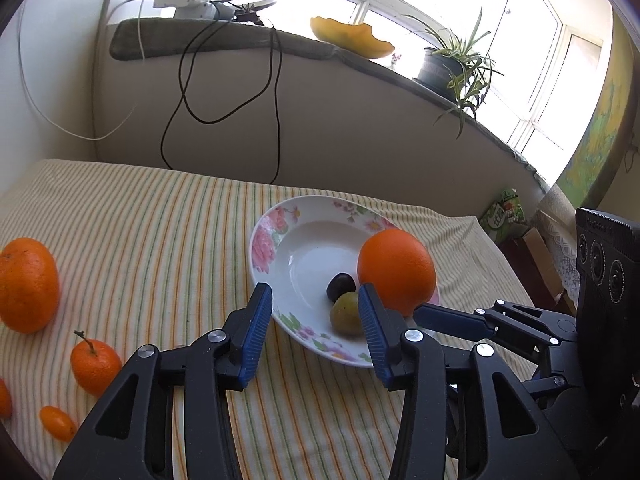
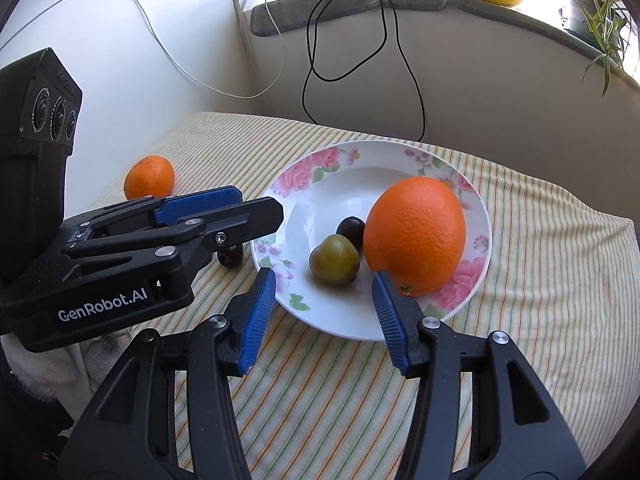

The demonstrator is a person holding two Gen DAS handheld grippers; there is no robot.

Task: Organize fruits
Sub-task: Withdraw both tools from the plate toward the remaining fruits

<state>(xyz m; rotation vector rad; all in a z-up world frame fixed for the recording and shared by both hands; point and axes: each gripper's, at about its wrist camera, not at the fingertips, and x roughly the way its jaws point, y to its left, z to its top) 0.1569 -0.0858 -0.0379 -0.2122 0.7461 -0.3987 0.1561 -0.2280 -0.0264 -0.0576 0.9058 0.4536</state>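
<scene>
Left wrist view: left gripper [image 1: 315, 330] parted and empty over the plate [image 1: 280, 248] rim; only here, small oranges [image 1: 96, 366] lie left on the cloth

Right wrist view: right gripper [image 2: 324, 314] parted, empty; big orange [image 2: 416, 236], green plum [image 2: 334, 258] and dark plum [image 2: 351, 230] sit in the plate

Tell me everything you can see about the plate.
The plate is round, shallow and white, glossy like glazed ceramic, with pink roses and green leaves printed round its rim. It sits flat on the striped cloth, whole and unchipped as far as shows. Inside lie a big orange, a green plum and a dark plum, the three crowded together. Neither gripper touches it: the left gripper and right gripper hover open at its near edge.
</scene>
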